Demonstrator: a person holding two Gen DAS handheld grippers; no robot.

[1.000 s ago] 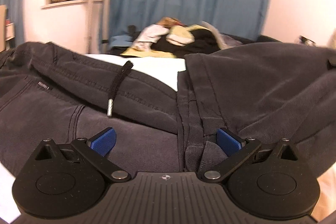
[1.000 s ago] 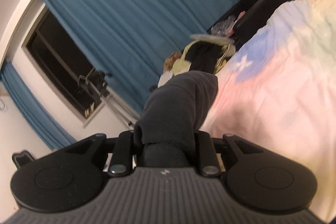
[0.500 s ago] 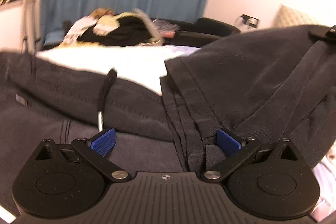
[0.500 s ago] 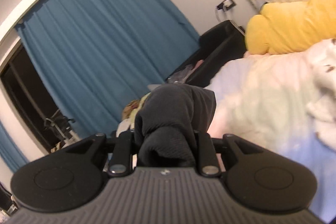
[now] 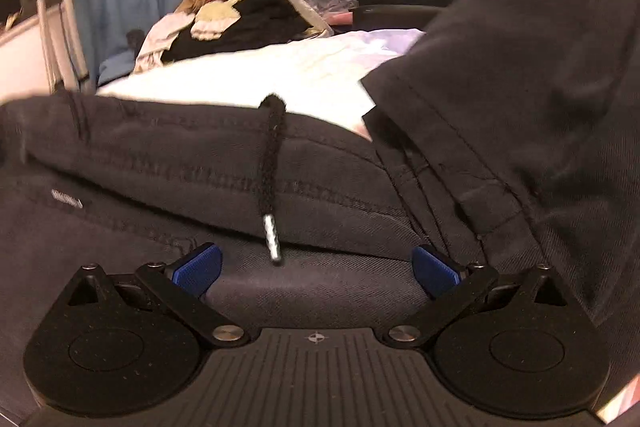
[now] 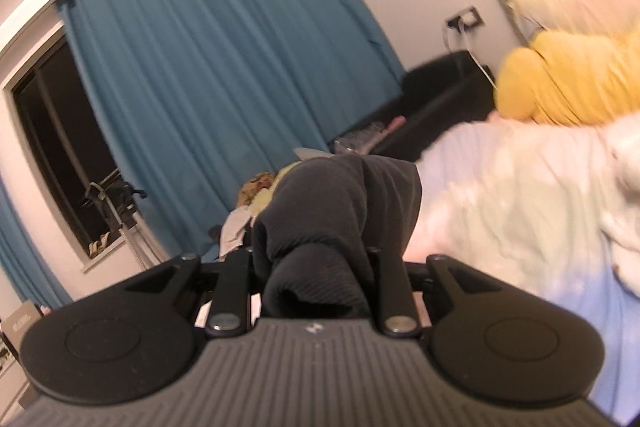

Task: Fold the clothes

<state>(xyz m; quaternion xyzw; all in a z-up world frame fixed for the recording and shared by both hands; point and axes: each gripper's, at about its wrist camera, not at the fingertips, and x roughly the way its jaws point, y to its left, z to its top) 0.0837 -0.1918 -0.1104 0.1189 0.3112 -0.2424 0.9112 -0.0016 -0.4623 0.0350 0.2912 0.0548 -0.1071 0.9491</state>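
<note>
The dark trousers [image 5: 168,163] lie spread on the bed [image 5: 280,75], one part lifted at the right. The right gripper [image 6: 312,267] is clamped on a bunched fold of them; the left gripper [image 5: 316,263] hangs released above the cloth near the drawstring [image 5: 272,163]. Soft, limp fabric, likely to sag: best pinched at the waistband or hem

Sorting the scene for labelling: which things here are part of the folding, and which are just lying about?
In the job: dark trousers, their drawstring, right claw clamping a bunch of them.

Lying about: clothes pile, yellow pillow, blue curtain.
</note>
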